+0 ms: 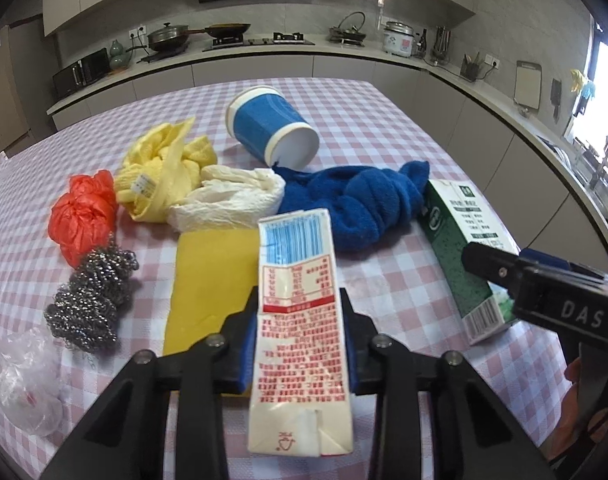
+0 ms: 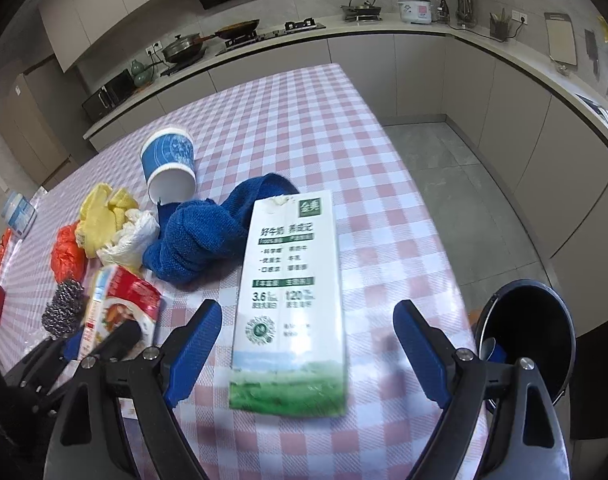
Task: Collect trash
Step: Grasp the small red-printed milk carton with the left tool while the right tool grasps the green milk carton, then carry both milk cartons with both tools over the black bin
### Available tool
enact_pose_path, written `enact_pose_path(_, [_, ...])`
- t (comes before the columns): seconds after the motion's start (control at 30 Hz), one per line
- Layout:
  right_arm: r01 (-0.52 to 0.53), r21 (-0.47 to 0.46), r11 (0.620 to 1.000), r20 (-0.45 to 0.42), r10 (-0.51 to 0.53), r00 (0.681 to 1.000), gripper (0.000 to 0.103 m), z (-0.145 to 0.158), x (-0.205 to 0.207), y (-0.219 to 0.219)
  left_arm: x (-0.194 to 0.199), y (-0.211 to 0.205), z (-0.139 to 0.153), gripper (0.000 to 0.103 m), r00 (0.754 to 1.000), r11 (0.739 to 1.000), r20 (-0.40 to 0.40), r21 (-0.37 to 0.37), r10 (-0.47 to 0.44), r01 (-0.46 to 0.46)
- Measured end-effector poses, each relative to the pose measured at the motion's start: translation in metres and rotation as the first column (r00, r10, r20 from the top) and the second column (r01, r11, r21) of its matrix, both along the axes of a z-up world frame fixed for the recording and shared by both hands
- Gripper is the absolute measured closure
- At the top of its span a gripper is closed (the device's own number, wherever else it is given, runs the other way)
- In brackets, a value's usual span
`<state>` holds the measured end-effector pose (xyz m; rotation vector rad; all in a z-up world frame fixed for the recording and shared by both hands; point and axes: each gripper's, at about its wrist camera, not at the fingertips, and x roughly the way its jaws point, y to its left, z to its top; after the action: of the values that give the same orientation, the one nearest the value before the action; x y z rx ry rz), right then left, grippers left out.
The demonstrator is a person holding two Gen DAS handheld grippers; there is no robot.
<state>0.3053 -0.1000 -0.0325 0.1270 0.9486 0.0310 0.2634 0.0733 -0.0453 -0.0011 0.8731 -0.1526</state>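
A cream carton [image 1: 298,320] printed in red, with a blue barcode panel, is being clamped at lower centre by the left gripper [image 1: 300,344]. A white-and-green carton [image 2: 290,304] is lying flat at centre frame between the spread, untouching jaws of the right gripper [image 2: 307,344]. Two cartons and one blue paper cup [image 1: 270,130] are being shown on the checked tablecloth [image 1: 383,280].
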Motion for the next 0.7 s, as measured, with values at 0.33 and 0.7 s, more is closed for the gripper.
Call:
enact_pose_path(0.33, [-0.025, -0.060, 0.998, -0.044, 0.022, 0.999, 0.044, -0.017, 0.006, 0.011, -0.018, 0.004, 0.018, 0.068, 0.999, 0.999, 0.040, -0.050, -0.020, 0.022])
enact_pose_path(0.7, [-0.029, -0.055, 0.998, -0.019, 0.028, 0.999, 0.045, -0.009, -0.023, -0.017, -0.037, -0.033, 0.011, 0.068, 0.998, 0.997, 0.018, -0.031, -0.068, 0.068])
